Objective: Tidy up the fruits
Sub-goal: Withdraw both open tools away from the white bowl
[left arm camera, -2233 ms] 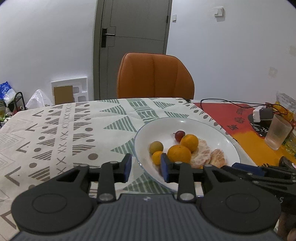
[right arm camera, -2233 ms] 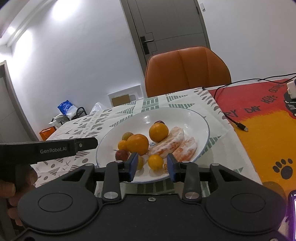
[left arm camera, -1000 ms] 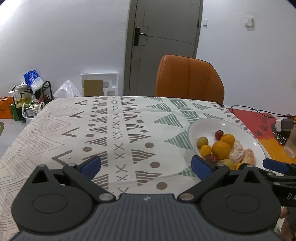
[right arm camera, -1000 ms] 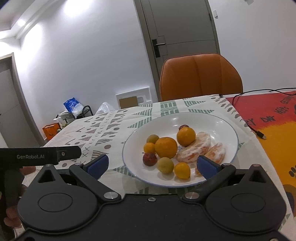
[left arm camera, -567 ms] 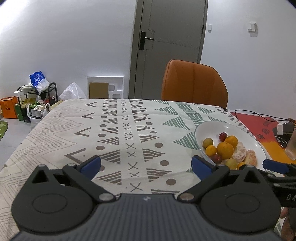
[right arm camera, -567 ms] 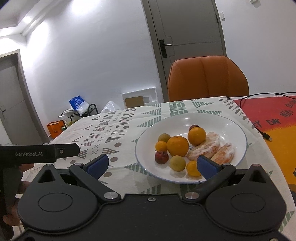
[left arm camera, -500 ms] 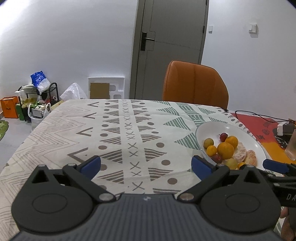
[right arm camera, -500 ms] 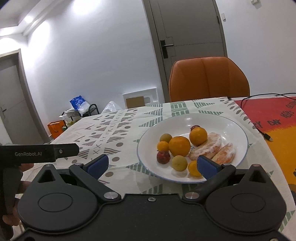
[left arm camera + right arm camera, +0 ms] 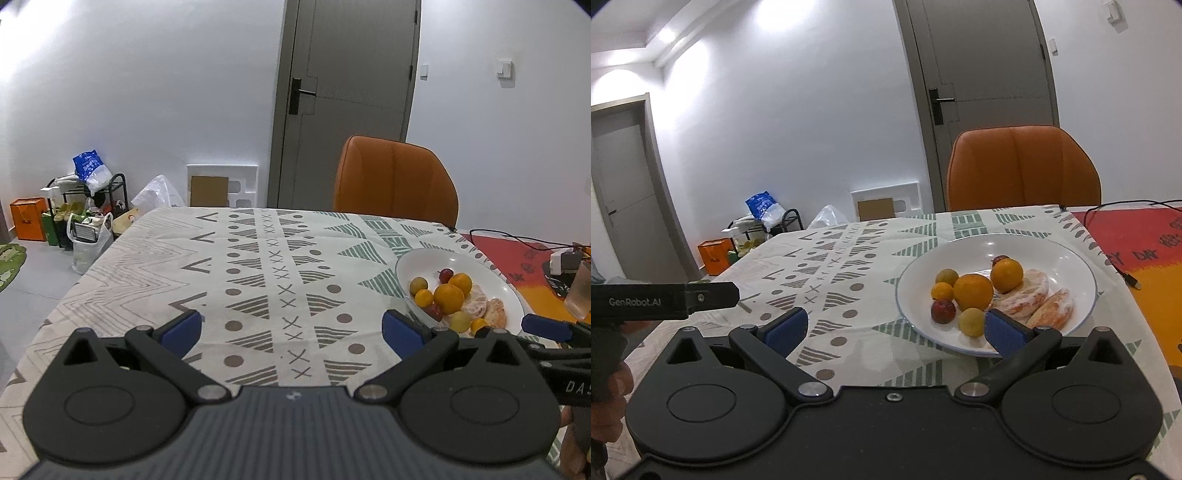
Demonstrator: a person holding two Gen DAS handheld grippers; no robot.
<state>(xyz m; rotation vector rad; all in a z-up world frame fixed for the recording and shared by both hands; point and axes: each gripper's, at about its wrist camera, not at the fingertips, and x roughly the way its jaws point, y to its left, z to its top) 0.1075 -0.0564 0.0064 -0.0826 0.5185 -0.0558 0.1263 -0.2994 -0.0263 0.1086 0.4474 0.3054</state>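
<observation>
A white plate (image 9: 1067, 258) on the patterned tablecloth holds two oranges (image 9: 973, 291), peeled orange pieces (image 9: 1025, 295), small yellow fruits (image 9: 971, 322) and small red fruits (image 9: 943, 311). The plate (image 9: 417, 258) also shows at the right of the left wrist view. My left gripper (image 9: 291, 328) is open and empty, above bare tablecloth left of the plate. My right gripper (image 9: 894, 328) is open and empty, near the plate's front left rim; its right pad (image 9: 1003, 332) stands in front of the rim.
An orange chair (image 9: 1023, 170) stands behind the table's far edge. A red and orange mat (image 9: 1145, 251) with a black cable (image 9: 1108, 236) lies right of the plate. A drinking glass (image 9: 581, 291) and a white adapter (image 9: 563, 262) sit at far right.
Both grippers opened wide from nearly shut and pulled back from the plate. The left one swung left, so the plate now sits at its right. The fruit has stayed on the plate.
</observation>
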